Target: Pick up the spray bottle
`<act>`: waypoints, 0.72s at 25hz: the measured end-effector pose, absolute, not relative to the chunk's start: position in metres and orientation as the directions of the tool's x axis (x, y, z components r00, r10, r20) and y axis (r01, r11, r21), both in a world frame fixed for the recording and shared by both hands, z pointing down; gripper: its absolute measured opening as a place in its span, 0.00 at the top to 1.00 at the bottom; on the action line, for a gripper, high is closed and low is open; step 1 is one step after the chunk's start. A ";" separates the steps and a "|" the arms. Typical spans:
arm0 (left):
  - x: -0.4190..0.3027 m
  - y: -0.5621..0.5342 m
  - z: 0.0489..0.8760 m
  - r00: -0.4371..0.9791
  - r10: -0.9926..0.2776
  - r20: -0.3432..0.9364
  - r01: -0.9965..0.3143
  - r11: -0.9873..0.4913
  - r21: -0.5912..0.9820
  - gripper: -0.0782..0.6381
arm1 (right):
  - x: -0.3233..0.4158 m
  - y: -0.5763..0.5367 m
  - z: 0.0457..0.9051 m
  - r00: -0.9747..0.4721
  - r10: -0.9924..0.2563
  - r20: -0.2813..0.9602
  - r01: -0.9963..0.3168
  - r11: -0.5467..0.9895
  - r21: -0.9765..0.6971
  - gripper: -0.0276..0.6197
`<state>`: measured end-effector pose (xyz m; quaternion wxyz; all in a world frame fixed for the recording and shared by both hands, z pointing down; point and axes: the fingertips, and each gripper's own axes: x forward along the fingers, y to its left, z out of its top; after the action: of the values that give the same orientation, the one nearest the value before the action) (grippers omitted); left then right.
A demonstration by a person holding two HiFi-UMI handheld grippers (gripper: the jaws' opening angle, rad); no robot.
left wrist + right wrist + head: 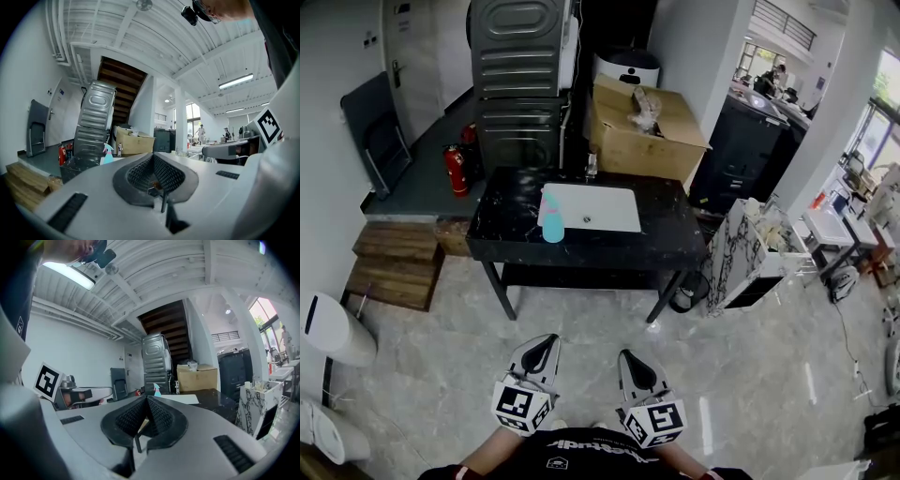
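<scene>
I am holding the fingers of my left gripper [542,345] pressed fully together with nothing between them, and the fingers of my right gripper [630,360] are meeting at the tips too, equally empty. Both are pointing roughly level toward the black table [675,246], side by side over open floor.

The spray bottle [552,217] is standing upright on the left part of that table, its long axis vertical and its trigger head on top, touching the left edge of a white rectangle [600,208]. It is lying well ahead of both grippers, with bare floor between. From the head view it is sitting almost straight in front of the left fingers and off to the left of the right ones, so I am judging the left gripper the nearer. Those fingers would need to spread before closing around the bottle's sides.
</scene>
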<state>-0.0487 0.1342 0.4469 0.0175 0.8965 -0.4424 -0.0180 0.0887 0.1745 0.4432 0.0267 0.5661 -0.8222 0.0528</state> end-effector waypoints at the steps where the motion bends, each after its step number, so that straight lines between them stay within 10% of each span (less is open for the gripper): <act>1: -0.051 0.133 0.447 0.609 -0.793 -0.018 -0.791 -0.609 0.050 0.87 | 0.086 0.173 0.444 -0.355 -0.929 0.107 -0.935 0.351 -0.052 0.90; 18: -0.092 0.087 0.464 0.624 -0.781 -0.027 -0.778 -0.624 0.071 0.87 | 0.052 0.153 0.470 -0.297 -0.944 0.141 -0.954 0.288 -0.082 0.90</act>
<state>-0.0920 0.0868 0.4637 0.0261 0.9008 -0.4326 -0.0276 0.0520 0.1526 0.4696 0.0326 0.5918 -0.8019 0.0754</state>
